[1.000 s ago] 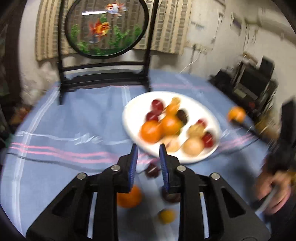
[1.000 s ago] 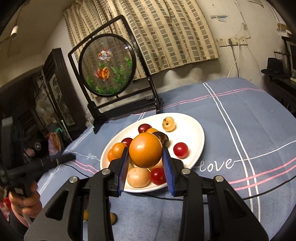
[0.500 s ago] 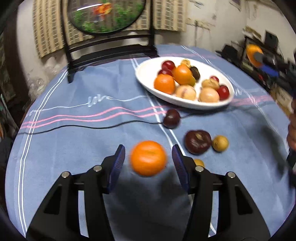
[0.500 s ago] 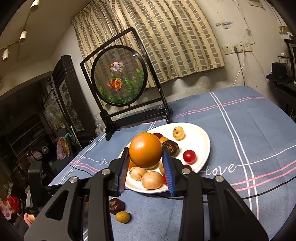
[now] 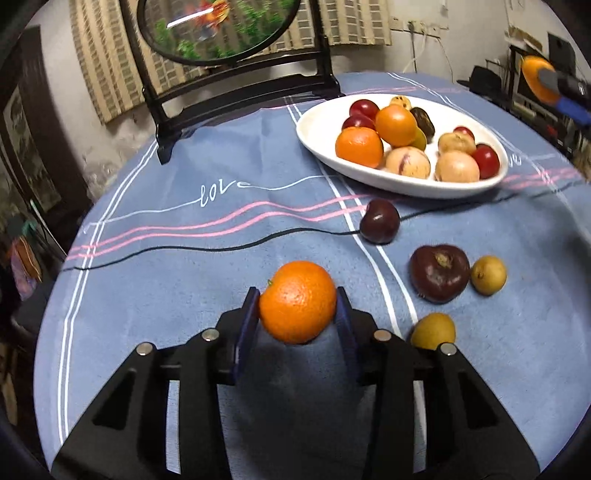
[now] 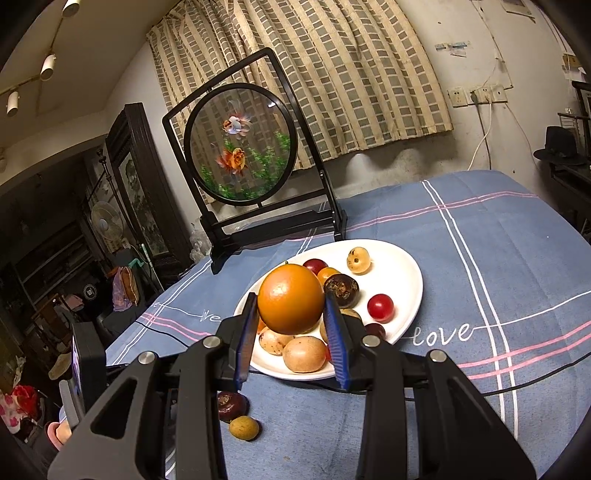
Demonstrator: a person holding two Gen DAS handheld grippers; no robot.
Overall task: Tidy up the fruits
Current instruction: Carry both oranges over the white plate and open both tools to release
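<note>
My left gripper (image 5: pixel 297 306) is shut on a bright orange tangerine (image 5: pixel 297 301) just above the blue tablecloth. The white oval plate (image 5: pixel 321 127) at the far right holds several oranges, plums and pale fruits. Loose on the cloth lie a dark plum (image 5: pixel 379 226), a dark brown fruit (image 5: pixel 439 272) and two small yellow fruits (image 5: pixel 488 275) (image 5: pixel 433 331). My right gripper (image 6: pixel 291 317) is shut on a large orange (image 6: pixel 290 298), held in the air before the plate (image 6: pixel 410 273). That orange shows far right in the left wrist view (image 5: pixel 537 77).
A black-framed round goldfish screen (image 6: pixel 240 147) stands at the back of the table, also seen in the left wrist view (image 5: pixel 221 33). A thin black cable (image 5: pixel 177 251) crosses the cloth. A dark fruit (image 6: pixel 231 405) and a yellow fruit (image 6: pixel 243 427) lie below my right gripper.
My left gripper dropped to the cloth, closed on the tangerine and now holds it. My right gripper rose and drew back from the plate with its orange.
</note>
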